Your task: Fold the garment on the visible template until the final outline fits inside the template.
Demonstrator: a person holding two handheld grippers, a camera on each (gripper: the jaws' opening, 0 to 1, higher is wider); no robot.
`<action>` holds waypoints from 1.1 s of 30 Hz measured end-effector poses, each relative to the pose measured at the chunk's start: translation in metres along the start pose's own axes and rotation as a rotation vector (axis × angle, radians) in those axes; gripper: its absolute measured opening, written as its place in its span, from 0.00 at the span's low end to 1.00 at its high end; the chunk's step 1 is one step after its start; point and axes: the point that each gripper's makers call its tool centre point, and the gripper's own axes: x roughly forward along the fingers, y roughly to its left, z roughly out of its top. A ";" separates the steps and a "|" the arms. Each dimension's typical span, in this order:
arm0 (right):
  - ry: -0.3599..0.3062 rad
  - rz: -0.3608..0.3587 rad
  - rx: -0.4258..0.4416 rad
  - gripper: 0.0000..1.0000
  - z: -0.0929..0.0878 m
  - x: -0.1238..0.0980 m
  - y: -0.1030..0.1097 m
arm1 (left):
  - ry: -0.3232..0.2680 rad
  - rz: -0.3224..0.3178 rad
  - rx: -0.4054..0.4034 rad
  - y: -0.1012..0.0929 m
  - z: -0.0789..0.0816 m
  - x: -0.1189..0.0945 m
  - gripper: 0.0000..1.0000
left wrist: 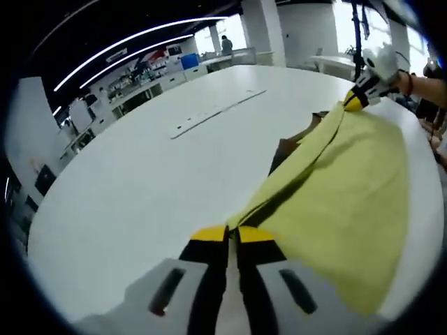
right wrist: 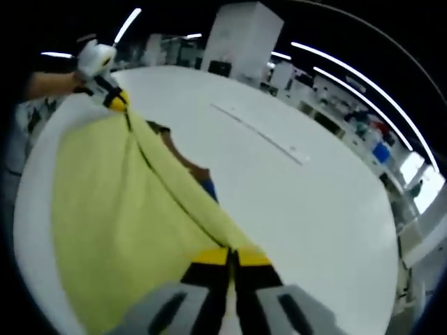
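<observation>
Left fingers: the left gripper (left wrist: pixel 232 234) is pinched tight on an edge of the yellow garment (left wrist: pixel 349 202), jaws closed with cloth between them, at 6 o'clock in the left gripper view.
Right fingers: the right gripper (right wrist: pixel 230 257) is likewise clamped on the same edge, at 6 o'clock in the right gripper view.
Garment: stretched taut between the two grippers, the held edge raised off the white table (left wrist: pixel 154 174), the rest draping down toward 4 o'clock in the left gripper view.
Template: a dark brown sheet (left wrist: pixel 286 148) peeks out under the cloth, near 1 o'clock from the left jaws; most of it is covered.
Done: both ends of one edge are gripped and lifted.
Left: I judge a fold is only mid-way; the edge is not yet laid down, and the outline against the template cannot be checked.
</observation>
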 end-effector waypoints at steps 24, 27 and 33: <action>-0.062 -0.092 0.168 0.43 0.020 -0.006 -0.027 | -0.081 0.051 -0.378 0.018 0.008 -0.008 0.30; -0.060 -0.053 0.234 0.51 0.016 -0.009 -0.020 | -0.107 0.052 -0.360 0.012 0.015 -0.019 0.38; -0.056 0.016 0.299 0.67 0.011 -0.021 -0.003 | -0.130 0.041 -0.325 0.006 0.018 -0.034 0.54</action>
